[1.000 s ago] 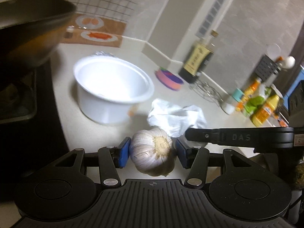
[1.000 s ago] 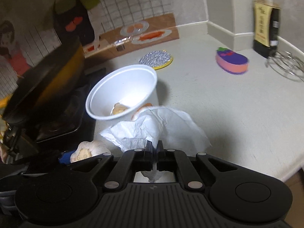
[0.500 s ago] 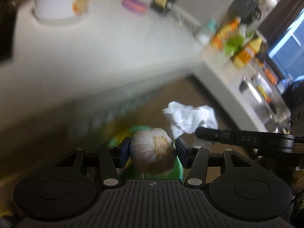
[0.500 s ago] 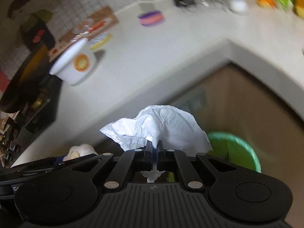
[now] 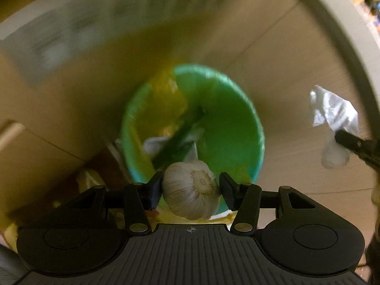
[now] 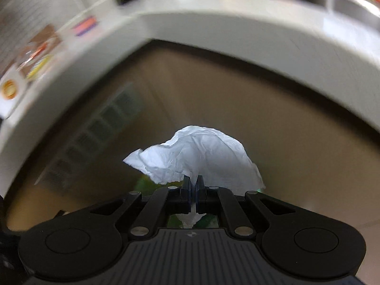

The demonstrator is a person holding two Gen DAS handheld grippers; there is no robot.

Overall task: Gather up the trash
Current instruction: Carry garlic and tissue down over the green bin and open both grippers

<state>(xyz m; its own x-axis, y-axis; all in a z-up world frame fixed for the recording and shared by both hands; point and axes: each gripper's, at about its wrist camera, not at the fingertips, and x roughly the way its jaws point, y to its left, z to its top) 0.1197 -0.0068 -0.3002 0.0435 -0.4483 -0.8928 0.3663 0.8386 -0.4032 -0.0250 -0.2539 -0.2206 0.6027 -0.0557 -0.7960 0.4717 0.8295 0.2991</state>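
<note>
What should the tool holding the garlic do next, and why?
Probably open the left tool and let the garlic drop. It hangs over the near edge of the green bin, which already holds scraps, so easing slightly forward first may be safer.

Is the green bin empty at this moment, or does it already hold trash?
Already holding trash. In the left wrist view the green bin contains blurred yellow, white and dark green scraps, though what they are cannot be told.

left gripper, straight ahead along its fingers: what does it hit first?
Most likely the green bin: the left gripper, shut on the garlic bulb, points down into its open mouth, so first contact would be the trash inside. Depth is blurred, so approximate.
</note>
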